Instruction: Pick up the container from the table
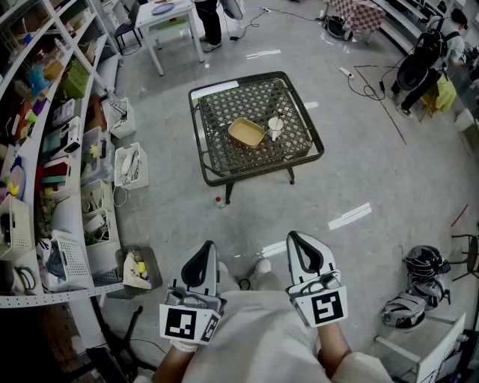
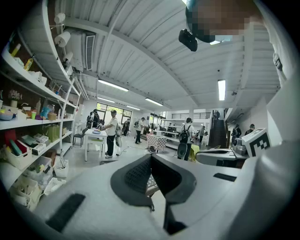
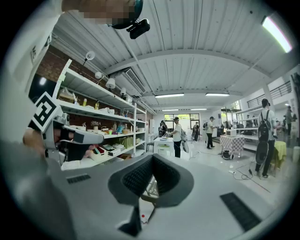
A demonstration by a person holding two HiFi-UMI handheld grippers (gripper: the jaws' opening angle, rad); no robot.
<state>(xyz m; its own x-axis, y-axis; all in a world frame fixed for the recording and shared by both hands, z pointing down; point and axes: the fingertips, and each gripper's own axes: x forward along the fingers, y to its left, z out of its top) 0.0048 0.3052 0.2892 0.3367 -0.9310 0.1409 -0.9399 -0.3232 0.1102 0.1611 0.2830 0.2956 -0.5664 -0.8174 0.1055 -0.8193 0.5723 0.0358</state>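
A shallow tan container (image 1: 246,133) lies near the middle of a low black mesh table (image 1: 217,161), with a white cup (image 1: 275,128) just to its right. Both grippers are held close to my body, well short of the table, and point roughly level. In the head view the left gripper (image 1: 200,256) and the right gripper (image 1: 298,243) each show their jaws together. In their own views the left gripper (image 2: 151,163) and the right gripper (image 3: 152,161) are shut with nothing between the pads. Only a sliver of the table (image 3: 151,188) shows below the right jaws.
Loaded shelves (image 1: 45,149) run along the left, with white baskets (image 1: 129,164) on the floor beside them. A small red-capped bottle (image 1: 218,200) stands by the table's near leg. A white table (image 1: 171,19) and people are farther back. Helmets (image 1: 425,263) lie at the right.
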